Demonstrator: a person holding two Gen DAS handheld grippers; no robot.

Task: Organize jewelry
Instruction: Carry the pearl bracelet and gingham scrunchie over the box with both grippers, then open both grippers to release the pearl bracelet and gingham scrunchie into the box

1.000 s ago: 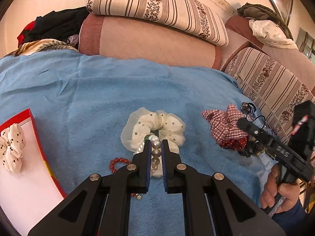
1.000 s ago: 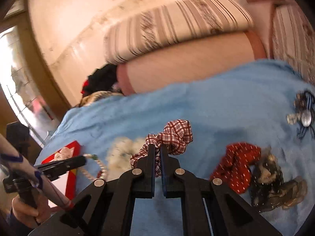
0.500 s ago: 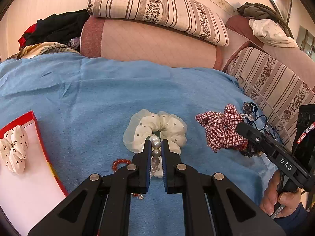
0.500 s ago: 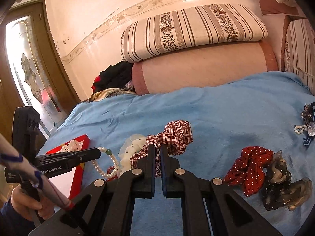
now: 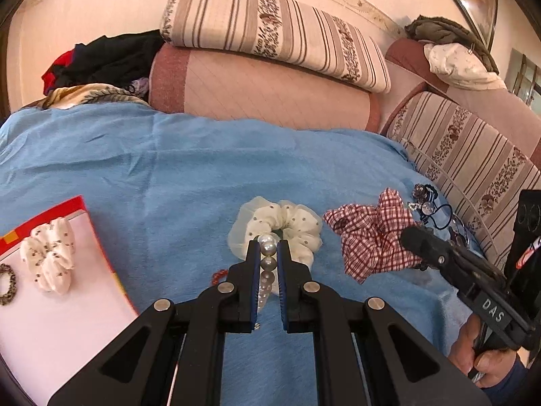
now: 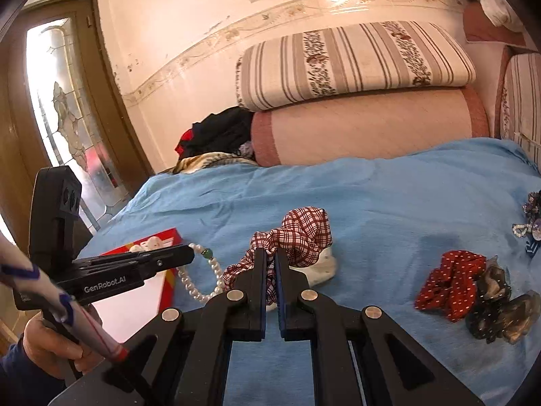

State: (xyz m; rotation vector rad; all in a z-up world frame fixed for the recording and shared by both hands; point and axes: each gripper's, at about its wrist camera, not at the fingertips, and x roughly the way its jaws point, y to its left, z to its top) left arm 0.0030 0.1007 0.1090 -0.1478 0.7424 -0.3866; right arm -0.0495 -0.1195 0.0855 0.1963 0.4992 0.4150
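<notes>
Two grippers are working over the blue blanket on the bed. The left gripper is pinching a pearl bracelet, its jaws drawn narrow around the beads, and the strand is hanging in a loop below it with one green bead showing. The right gripper is clamping a red-checked scrunchie, jaws nearly closed on the cloth. Its side is reading "DAS" from the left wrist view, while the left one is showing "GenRobot.AI". A cream dotted scrunchie is lying on the blanket just beyond the pearls. A red-rimmed box is sitting to the left, holding a white spotted scrunchie. A red dotted scrunchie is lying apart on the right.
</notes>
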